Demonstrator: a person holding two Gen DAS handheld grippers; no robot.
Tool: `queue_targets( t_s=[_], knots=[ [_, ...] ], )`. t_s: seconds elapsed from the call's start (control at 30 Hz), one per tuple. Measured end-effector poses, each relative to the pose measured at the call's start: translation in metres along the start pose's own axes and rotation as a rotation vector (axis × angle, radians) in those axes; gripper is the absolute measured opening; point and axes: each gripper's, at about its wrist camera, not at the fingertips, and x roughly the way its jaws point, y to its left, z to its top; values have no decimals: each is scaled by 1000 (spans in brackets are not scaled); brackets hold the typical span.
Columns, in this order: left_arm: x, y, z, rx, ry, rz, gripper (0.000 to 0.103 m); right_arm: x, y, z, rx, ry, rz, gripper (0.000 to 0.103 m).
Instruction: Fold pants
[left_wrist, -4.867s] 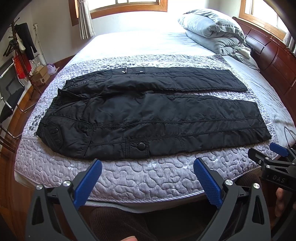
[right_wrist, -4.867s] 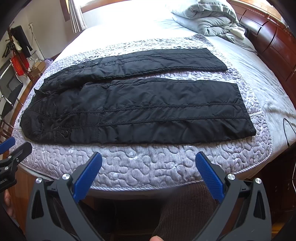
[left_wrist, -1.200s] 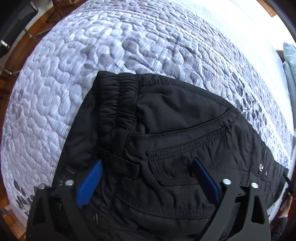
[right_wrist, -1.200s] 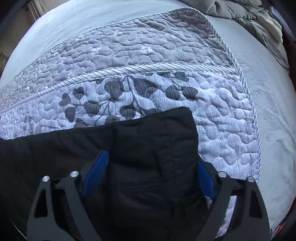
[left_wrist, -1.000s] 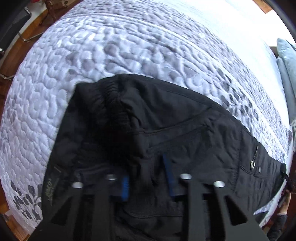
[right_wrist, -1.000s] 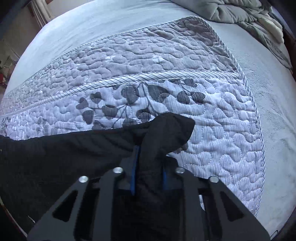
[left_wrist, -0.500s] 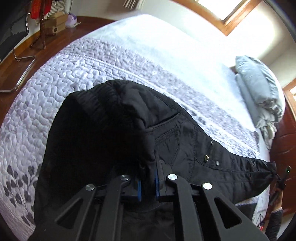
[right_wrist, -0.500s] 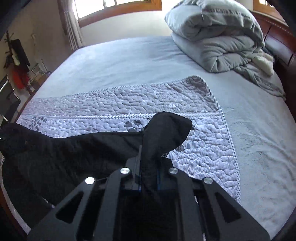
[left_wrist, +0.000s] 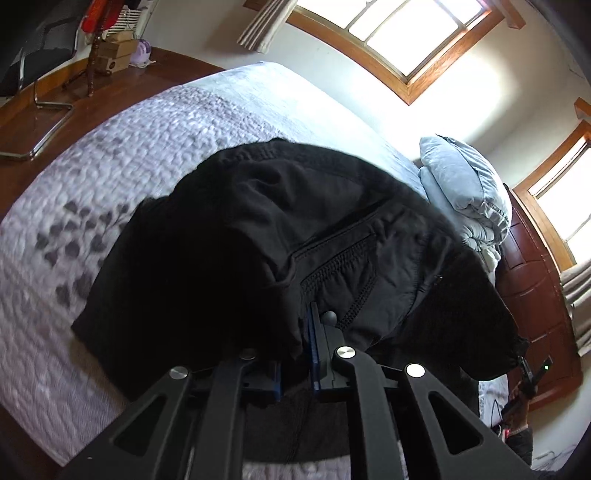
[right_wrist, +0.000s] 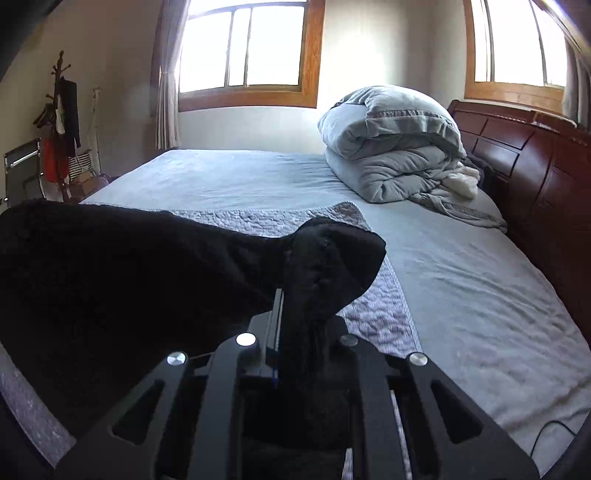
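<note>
The black quilted pants (left_wrist: 295, 229) are lifted off the bed. My left gripper (left_wrist: 301, 332) is shut on the waistband end, near the back pocket. The cloth drapes over its fingers and hangs in front of the camera. My right gripper (right_wrist: 295, 310) is shut on the leg hem of the pants (right_wrist: 325, 258), which bunches above its fingers. The rest of the leg stretches away to the left in the right wrist view. The right gripper also shows small at the far right of the left wrist view (left_wrist: 526, 373).
The pants hang over a grey quilted bedspread (left_wrist: 110, 155) on a bed with a pale sheet (right_wrist: 461, 280). A folded grey duvet (right_wrist: 391, 144) lies at the head by the dark wooden headboard (right_wrist: 535, 173). A chair and a coat rack (right_wrist: 61, 122) stand by the left wall.
Both grippers have risen further with the pants held in them, lifting the cloth higher off the bedspread. Both cameras now tilt up and show the windows and walls.
</note>
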Motion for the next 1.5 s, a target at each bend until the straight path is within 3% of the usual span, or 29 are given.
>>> queue_targets(
  t_s=[0.13, 0.23, 0.33, 0.4, 0.43, 0.47, 0.53, 0.67, 0.73, 0.8, 0.83, 0.9, 0.93, 1.0, 1.07, 1.13, 1.2, 1.27, 1.3, 1.33, 1.37, 1.5],
  knots=[
    [-9, 28, -35, -53, 9, -15, 14, -14, -3, -55, 69, 56, -1, 16],
    [-2, 46, -57, -64, 42, 29, 23, -18, 3, -90, 93, 125, -18, 28],
    [-5, 57, -80, -129, 58, 68, 53, -22, 5, -117, 144, 183, -14, 42],
    [-13, 62, -92, -177, 42, 85, 78, -32, 6, -133, 184, 203, -26, 60],
    [-19, 64, -100, -212, 40, 102, 89, -35, 5, -139, 212, 206, -28, 64],
    [-25, 66, -106, -239, 37, 92, 89, -38, 3, -144, 239, 217, -16, 69],
    [-35, 66, -116, -293, 41, 1, 89, -51, 8, -152, 281, 237, 4, 73],
    [-57, 41, -122, -377, -15, -268, 91, -61, 27, -161, 281, 298, 7, 73],
    [-63, 20, -112, -363, -39, -342, 93, -67, 33, -165, 298, 301, 15, 73],
    [-64, 1, -97, -357, -55, -358, 96, -69, 32, -169, 348, 305, 28, 73],
    [-62, -7, -85, -354, -59, -335, 97, -72, 31, -172, 371, 304, 32, 73],
    [-51, -8, -66, -386, -49, -212, 97, -77, 28, -178, 423, 295, 53, 73],
    [-41, -5, -56, -423, -22, -119, 97, -79, 27, -181, 446, 293, 57, 73],
    [-16, 10, -41, -492, 52, -25, 97, -83, 25, -185, 475, 299, 59, 73],
    [1, 23, -33, -556, 88, 7, 97, -87, 24, -187, 492, 300, 62, 73],
    [15, 30, -27, -595, 98, 5, 95, -93, 22, -190, 517, 302, 78, 74],
    [16, 31, -22, -603, 70, -21, 74, -97, 21, -192, 553, 310, 112, 74],
    [15, 25, -15, -596, 55, -56, 45, -100, 20, -195, 607, 327, 169, 77],
    [16, 26, -12, -590, 45, -75, 38, -101, 20, -198, 638, 334, 198, 77],
    [16, 22, -8, -566, 34, -95, 19, -103, 19, -201, 682, 331, 228, 77],
    [19, 16, -3, -540, 25, -109, 8, -105, 19, -203, 713, 320, 249, 81],
    [-6, -33, 11, -315, -106, -107, 7, -109, 15, -208, 803, 298, 280, 84]
  ],
)
